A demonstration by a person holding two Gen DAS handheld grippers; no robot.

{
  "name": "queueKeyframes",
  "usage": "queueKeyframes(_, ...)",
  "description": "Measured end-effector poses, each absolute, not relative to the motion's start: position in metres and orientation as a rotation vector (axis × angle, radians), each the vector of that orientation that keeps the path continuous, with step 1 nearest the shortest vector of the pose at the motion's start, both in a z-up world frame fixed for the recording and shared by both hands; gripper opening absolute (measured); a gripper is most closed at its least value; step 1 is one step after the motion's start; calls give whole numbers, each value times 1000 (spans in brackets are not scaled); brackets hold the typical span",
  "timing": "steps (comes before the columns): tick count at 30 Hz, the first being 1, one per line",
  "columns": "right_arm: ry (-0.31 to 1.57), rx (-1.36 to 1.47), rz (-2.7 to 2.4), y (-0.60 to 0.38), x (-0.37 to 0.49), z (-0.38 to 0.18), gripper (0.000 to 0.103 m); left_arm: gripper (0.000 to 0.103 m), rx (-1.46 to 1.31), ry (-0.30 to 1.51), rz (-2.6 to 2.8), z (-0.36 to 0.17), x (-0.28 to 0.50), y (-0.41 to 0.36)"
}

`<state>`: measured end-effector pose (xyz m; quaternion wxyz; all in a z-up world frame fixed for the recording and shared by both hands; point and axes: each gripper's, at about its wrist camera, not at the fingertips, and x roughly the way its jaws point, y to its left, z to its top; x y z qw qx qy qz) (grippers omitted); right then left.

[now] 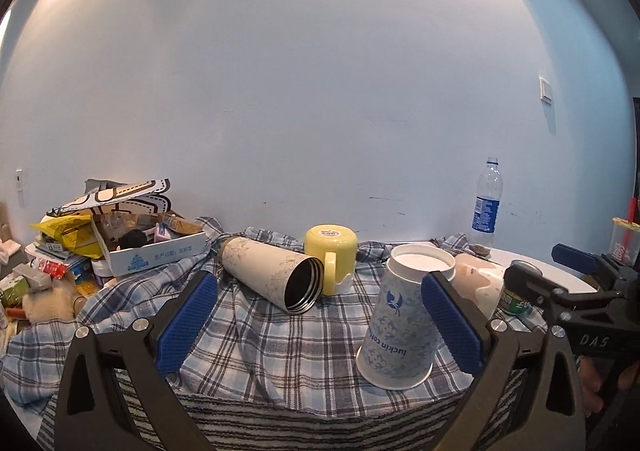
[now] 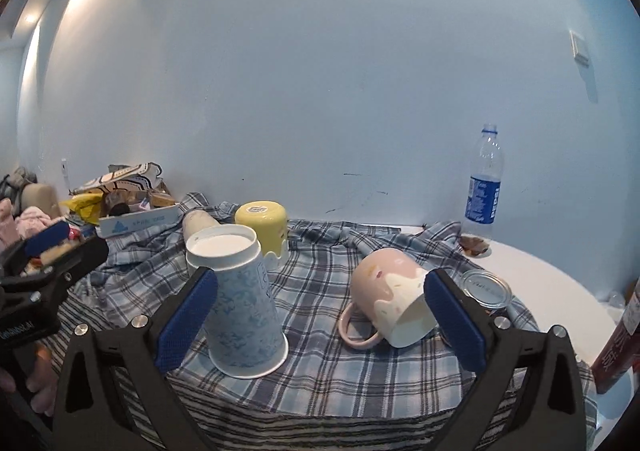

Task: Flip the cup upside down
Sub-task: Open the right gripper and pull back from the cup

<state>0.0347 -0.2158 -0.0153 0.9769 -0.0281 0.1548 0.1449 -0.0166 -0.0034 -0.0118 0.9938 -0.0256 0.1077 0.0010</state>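
A blue-patterned paper cup (image 1: pixel 396 325) (image 2: pixel 242 303) stands upside down on the plaid cloth. A yellow mug (image 1: pixel 331 257) (image 2: pixel 264 229) also stands upside down behind it. A pink and cream mug (image 2: pixel 394 305) (image 1: pixel 480 283) lies on its side, mouth toward me. A cream flask (image 1: pixel 272 275) lies on its side, mouth open. My left gripper (image 1: pixel 320 327) is open and empty; the paper cup is just inside its right finger. My right gripper (image 2: pixel 320 325) is open and empty, with the paper cup by its left finger and the pink mug by its right finger.
A cluttered cardboard box (image 1: pixel 148 247) and packets sit at the back left. A water bottle (image 2: pixel 482 187) stands at the back right by the wall. A tin can (image 2: pixel 486 289) sits right of the pink mug. The plaid cloth (image 2: pixel 320 367) covers the round white table (image 2: pixel 560 291).
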Motion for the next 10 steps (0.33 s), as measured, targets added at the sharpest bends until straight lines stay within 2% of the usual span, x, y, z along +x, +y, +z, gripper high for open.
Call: queueKeyframes(10,315,-77,297,-213,33,-19,103,103,-51,224,14,-13,-16,-2)
